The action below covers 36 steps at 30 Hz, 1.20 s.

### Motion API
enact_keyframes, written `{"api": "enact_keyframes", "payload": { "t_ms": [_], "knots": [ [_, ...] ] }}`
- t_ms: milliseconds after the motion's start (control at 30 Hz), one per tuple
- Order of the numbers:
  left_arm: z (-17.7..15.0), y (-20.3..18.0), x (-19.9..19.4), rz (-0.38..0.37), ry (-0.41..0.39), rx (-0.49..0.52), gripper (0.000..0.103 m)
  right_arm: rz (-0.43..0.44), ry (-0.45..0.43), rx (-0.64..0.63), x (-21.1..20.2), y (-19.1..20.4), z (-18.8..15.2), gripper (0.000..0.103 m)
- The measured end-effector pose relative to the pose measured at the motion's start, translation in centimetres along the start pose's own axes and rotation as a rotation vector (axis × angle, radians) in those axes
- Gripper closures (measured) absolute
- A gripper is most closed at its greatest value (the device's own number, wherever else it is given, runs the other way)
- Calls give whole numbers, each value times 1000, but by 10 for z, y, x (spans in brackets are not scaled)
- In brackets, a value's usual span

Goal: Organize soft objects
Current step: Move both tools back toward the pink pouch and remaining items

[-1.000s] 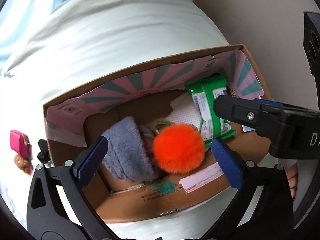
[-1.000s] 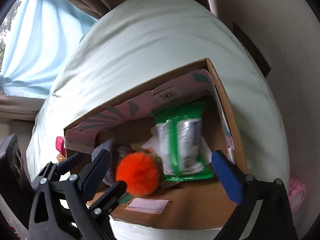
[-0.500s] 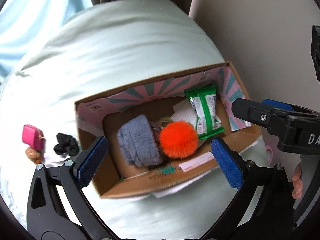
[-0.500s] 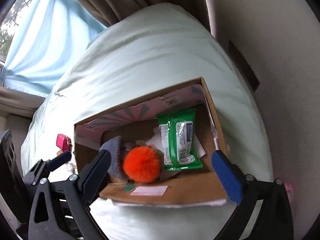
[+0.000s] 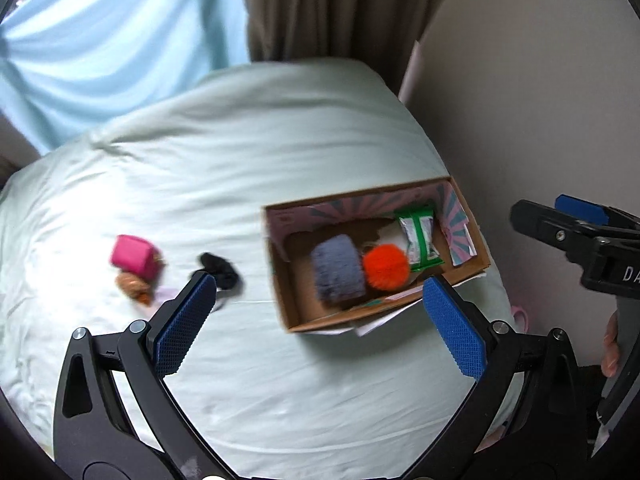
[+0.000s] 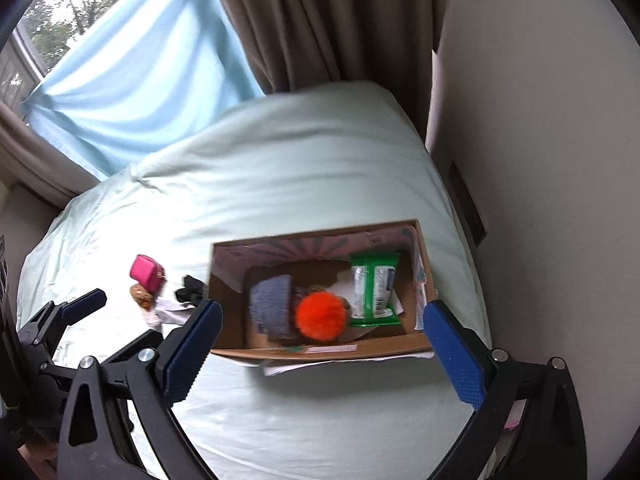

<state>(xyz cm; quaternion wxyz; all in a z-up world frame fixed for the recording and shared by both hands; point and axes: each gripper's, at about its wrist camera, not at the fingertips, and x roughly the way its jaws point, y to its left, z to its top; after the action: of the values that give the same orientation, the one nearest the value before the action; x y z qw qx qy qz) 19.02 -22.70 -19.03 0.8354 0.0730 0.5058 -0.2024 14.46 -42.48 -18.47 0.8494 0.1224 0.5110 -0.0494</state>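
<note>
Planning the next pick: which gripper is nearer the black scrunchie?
Left gripper: its left fingertip nearly overlaps the black scrunchie. Right gripper hovers over the cardboard box.

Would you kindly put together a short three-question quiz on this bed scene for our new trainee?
1. True or false: the orange pom-pom lies inside the cardboard box.
2. Which item is outside the box, on the bed sheet? A) green wipes pack B) pink pouch C) grey fuzzy item
3. Fill in: the left tongs and the right tongs are both ____ and hold nothing.

Key: 1 true. 2 B; the pink pouch sits on the sheet to the left of the box, near a black scrunchie. 3 open.
</note>
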Motion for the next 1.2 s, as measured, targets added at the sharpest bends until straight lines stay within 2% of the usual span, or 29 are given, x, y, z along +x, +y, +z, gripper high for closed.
{"api": "enact_keyframes", "payload": {
  "t_ms": [133, 300, 467, 633, 800, 967, 1200],
  "knots": [
    [-11, 34, -45, 27, -57, -46, 0, 15, -58, -29, -31, 36, -4, 3],
    [-32, 85, -95, 54, -128, -112, 0, 75, -139, -94, -64, 88, -14, 3],
    [-61, 136, -130, 89, -181, -186, 0, 136, -180, -113, -85, 136, -29, 3],
    [-93, 190, -158, 110, -207, -243, 0, 131, -210, -131, -93, 175, -45, 3],
    [-114, 234, -169, 112, -203, -262, 0, 137, -213, -118, -91, 206, -55, 3],
    [-120, 272, -172, 97, -201, -264, 0, 101, -222, -123, -86, 242, -63, 3],
    [-117, 313, -148, 50, -172, -231, 0, 63, -222, -94, -64, 278, -71, 3]
  ]
}}
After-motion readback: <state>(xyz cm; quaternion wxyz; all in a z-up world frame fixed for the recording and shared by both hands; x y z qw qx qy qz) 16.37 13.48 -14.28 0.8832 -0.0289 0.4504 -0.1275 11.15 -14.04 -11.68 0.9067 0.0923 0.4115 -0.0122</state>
